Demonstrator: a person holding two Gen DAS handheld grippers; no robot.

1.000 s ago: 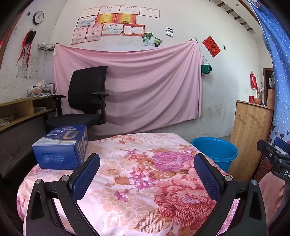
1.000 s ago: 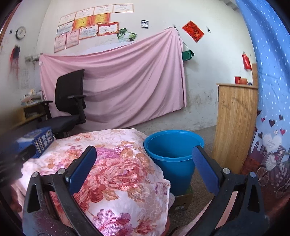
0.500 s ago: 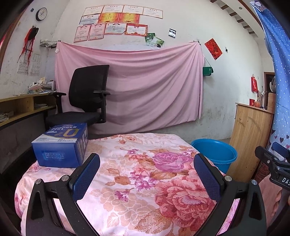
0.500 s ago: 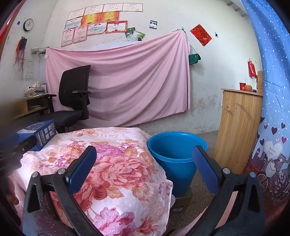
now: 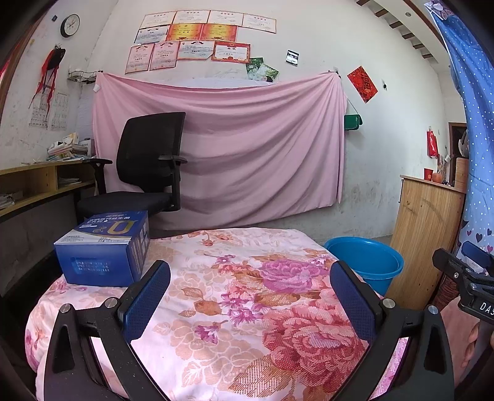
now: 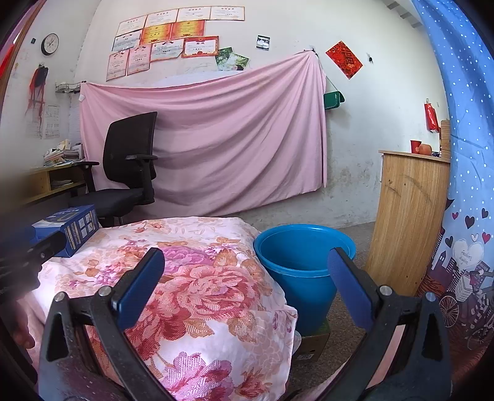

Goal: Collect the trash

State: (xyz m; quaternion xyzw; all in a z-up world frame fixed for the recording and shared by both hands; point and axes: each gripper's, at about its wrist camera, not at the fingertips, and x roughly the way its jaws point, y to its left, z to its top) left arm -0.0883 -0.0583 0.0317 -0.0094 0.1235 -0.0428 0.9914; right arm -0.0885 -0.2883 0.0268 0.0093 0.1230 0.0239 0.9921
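Since the earlier frame I have tilted both cameras down slightly; the wall certificates sit higher in view. My left gripper (image 5: 250, 296) has its fingers spread wide, gripping nothing, above the floral cloth (image 5: 234, 302). The blue box (image 5: 103, 248) lies ahead-left of it. My right gripper (image 6: 247, 287) is likewise spread and unloaded; the blue bucket (image 6: 301, 262) stands just ahead, between its fingers.

Lived-in room of modest home indicated. Whitewashed, scuffed wall (image 5: 386, 129) hung with draped pink sheet (image 5: 247, 148), framed paper certificates (image 5: 197, 40), round wall clock (image 5: 70, 25). Black mesh office chair (image 5: 145, 166) placed by cluttered wooden shelf desk (image 5: 40, 182). Floral pink quilt (image 5: 247, 296) spread in foreground.
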